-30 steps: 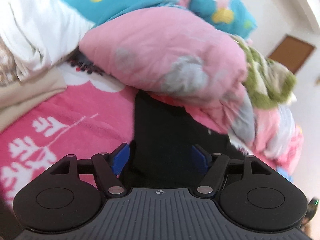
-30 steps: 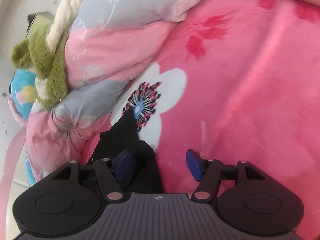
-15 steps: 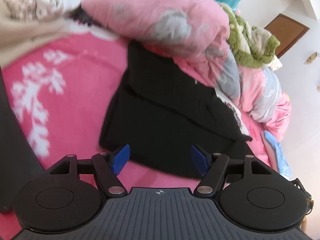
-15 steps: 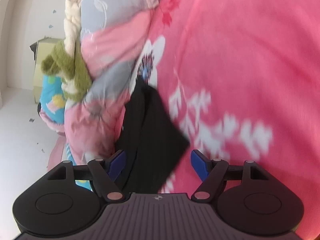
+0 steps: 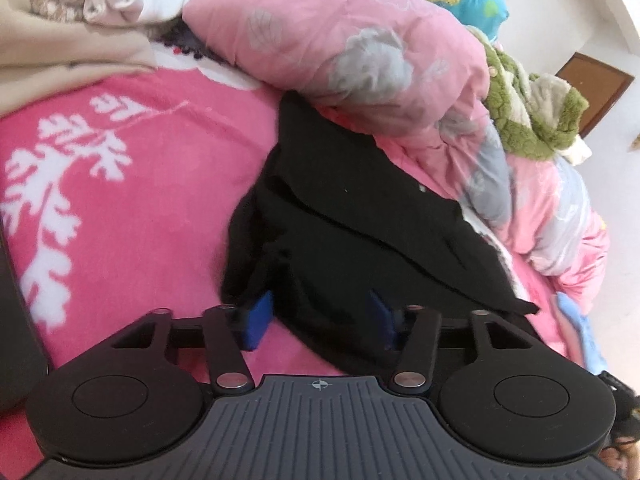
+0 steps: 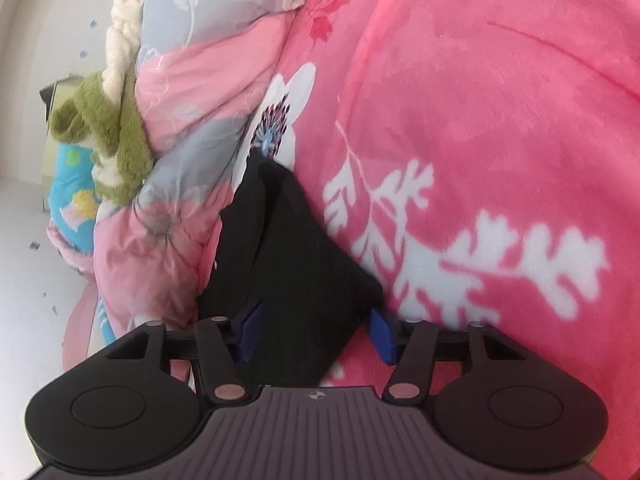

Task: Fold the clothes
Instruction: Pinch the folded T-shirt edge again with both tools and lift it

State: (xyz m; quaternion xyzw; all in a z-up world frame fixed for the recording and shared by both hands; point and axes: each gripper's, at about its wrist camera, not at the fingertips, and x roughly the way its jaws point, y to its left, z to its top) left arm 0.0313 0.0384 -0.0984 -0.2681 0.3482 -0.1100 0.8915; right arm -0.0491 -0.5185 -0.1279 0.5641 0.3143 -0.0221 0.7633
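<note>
My left tongs [image 5: 320,322] and right tongs [image 6: 316,334] have dropped back onto the black garment [image 5: 360,216], both gaping over cloth lying bunched at twelve o'clock against the quilt [image 5: 352,48]; folding seems unfinished.

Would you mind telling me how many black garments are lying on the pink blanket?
1. The black garment lies on the pink blanket, against the bunched quilt, just ahead of both open tongs. More could be hidden under the quilt.
</note>
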